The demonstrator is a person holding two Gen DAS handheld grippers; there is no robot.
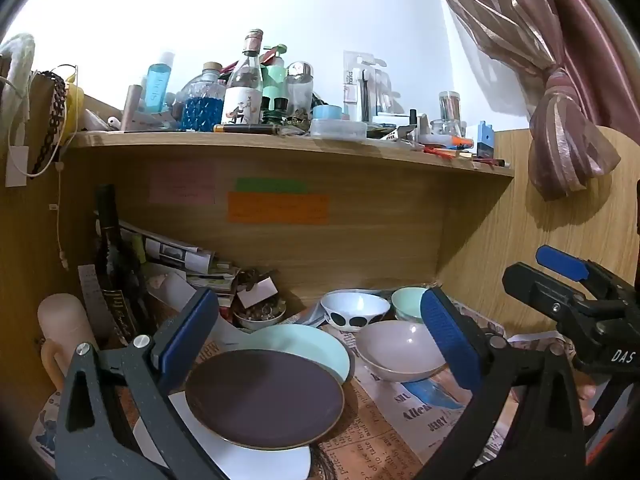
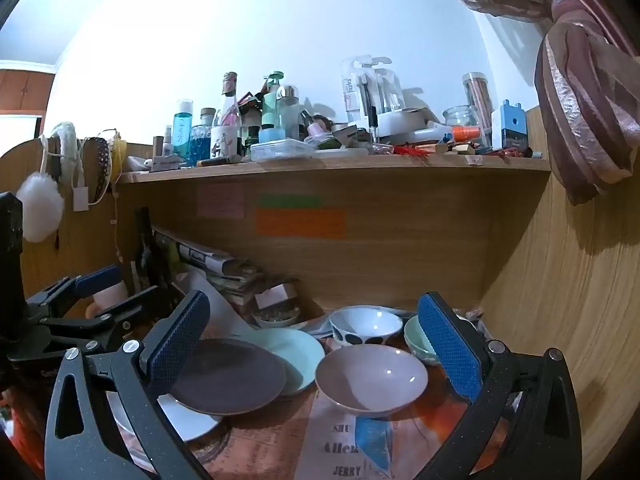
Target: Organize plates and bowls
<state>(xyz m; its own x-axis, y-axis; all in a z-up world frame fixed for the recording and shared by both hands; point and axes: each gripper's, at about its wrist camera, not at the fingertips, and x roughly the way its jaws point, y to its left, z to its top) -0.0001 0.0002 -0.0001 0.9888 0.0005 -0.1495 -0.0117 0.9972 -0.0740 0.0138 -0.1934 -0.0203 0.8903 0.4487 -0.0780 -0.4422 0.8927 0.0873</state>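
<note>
While both sets of tongs hover short of the crockery, you have nothing gripped: the left tongs [image 1: 318,344] stand spread wide with the dark plate [image 1: 264,398] framed between their blue pads, and the right tongs [image 2: 314,346] stand just as wide with the pink bowl [image 2: 371,378] framed between theirs. Neither pair touches a dish.

Your coming move turns on this: the plates lie straight ahead of and below the left tongs, the bowls ahead of the right tongs, so each hand is nearer its own group. The dishes are round, so no long axis matters; the rims are what you can pinch, and I judge you must tip down to meet them.

Count them on the newspaper-covered surface [image 1: 384,444] under the cluttered shelf [image 1: 280,146]:
- 3 plates, overlapping in a loose stack: the dark plate on top, a mint plate [image 1: 320,344] behind and partly under it, a white plate [image 1: 256,460] beneath at the front.
- 3 empty bowls: the pink bowl nearest, a white bowl with black spots [image 1: 354,312] behind it, a mint bowl [image 1: 408,302] to that one's right.
- 1 small dish of bits [image 1: 258,316] further back, likely not part of the job.
</note>
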